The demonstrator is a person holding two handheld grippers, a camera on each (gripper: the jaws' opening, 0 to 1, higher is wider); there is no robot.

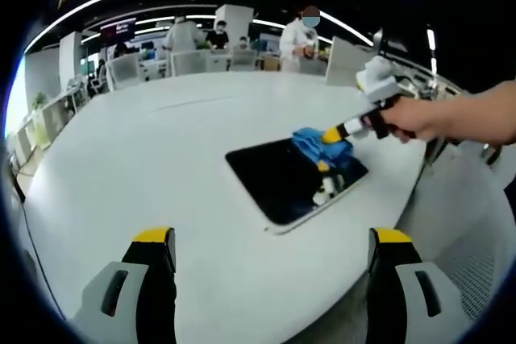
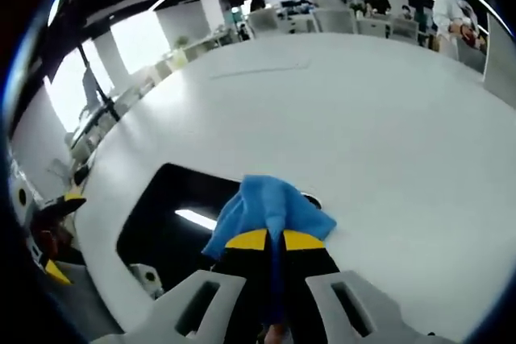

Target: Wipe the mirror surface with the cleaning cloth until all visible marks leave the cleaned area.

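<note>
In the left gripper view the left gripper (image 1: 272,249) hangs with its fingers wide and holding nothing, near the worktop's (image 1: 161,159) near edge, and the mirror (image 1: 290,179) lies flat just beyond them. To the right, the right gripper (image 1: 332,134) pinches the blue cloth (image 1: 316,144) against the mirror's far right corner. The glass stretches away to the cloth's left, so I judge the next wipe runs that way, the right gripper being far nearer.

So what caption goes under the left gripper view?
Right gripper presses a blue cloth onto the mirror on a white table.
</note>
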